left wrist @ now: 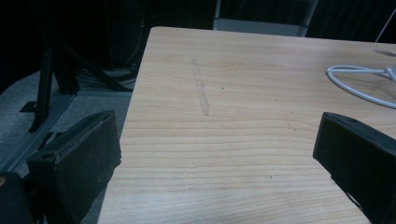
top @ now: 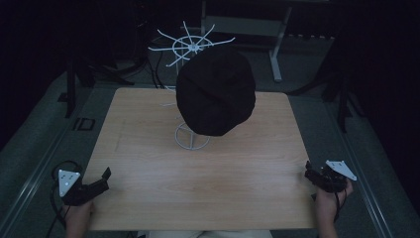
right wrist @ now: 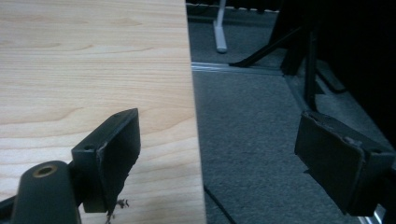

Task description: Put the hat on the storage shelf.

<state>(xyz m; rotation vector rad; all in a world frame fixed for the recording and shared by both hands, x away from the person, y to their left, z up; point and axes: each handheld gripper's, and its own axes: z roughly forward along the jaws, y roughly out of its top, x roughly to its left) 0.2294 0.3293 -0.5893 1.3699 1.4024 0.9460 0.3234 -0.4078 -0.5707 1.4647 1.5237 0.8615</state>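
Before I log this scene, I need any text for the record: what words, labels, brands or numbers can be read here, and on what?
None can be read.
The black hat, white wire rack, wooden table and both tools (left, right) show no lettering.

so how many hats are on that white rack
1: a black hat hangs on the white wire rack at the table's middle. The hat may hide others behind it.

A pale wooden desk [top: 148, 163] with rounded corners stands on grey carpeted floor [right wrist: 252, 140]. A white wire stand [top: 192, 138] rests its round base on the desk's middle, toward the far side, with bare wood around it.
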